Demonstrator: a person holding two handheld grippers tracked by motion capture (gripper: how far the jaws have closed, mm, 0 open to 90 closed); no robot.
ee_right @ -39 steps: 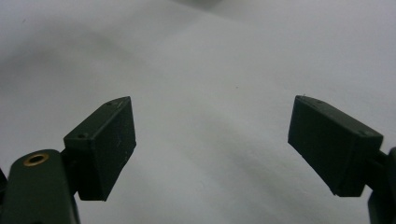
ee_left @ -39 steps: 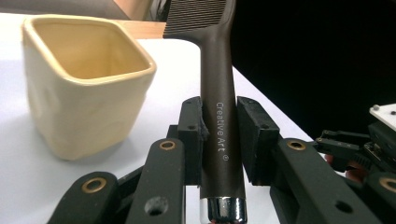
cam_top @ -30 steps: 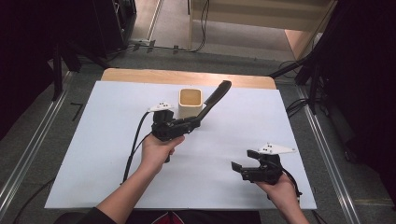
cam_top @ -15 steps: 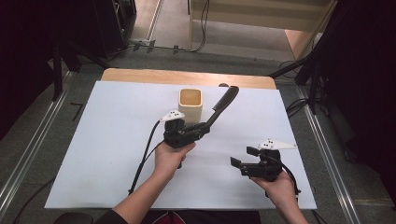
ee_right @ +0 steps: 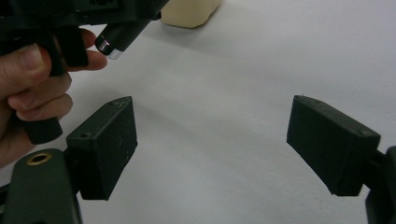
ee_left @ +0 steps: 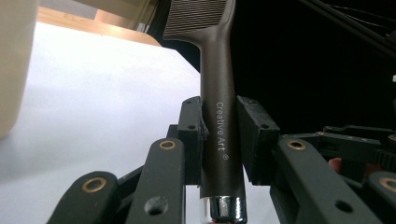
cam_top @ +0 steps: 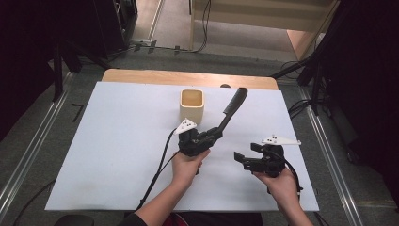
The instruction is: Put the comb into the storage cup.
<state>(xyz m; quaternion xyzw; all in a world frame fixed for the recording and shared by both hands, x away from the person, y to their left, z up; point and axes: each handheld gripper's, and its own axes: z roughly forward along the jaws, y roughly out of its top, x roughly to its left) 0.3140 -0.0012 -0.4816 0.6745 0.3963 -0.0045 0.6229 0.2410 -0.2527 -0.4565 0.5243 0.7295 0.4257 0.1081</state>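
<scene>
A dark brown comb point(cam_top: 230, 109) with a long handle slants up and to the right over the white table. My left gripper point(cam_top: 212, 134) is shut on its handle point(ee_left: 219, 116), which is printed "Creative Art" and clamped between both pads. The comb's teeth point(ee_left: 196, 16) point up and away, and its metal end cap point(ee_right: 109, 45) pokes out below the jaws. A cream square cup point(cam_top: 192, 104) stands upright just behind and left of this gripper. My right gripper point(cam_top: 245, 160) hovers to the right of the left hand, jaws wide open point(ee_right: 212, 140) with only bare table between them.
A white sheet point(cam_top: 108, 136) covers the table, with a wooden strip point(cam_top: 141, 75) along the far edge. Cables point(cam_top: 155, 174) trail from the left gripper toward the front edge. Metal rails point(cam_top: 33, 146) run along both sides, and the surroundings are dark.
My left gripper has carried the comb to the right and a little nearer the person, away from the cup. The right gripper shifted slightly forward and stays open.
</scene>
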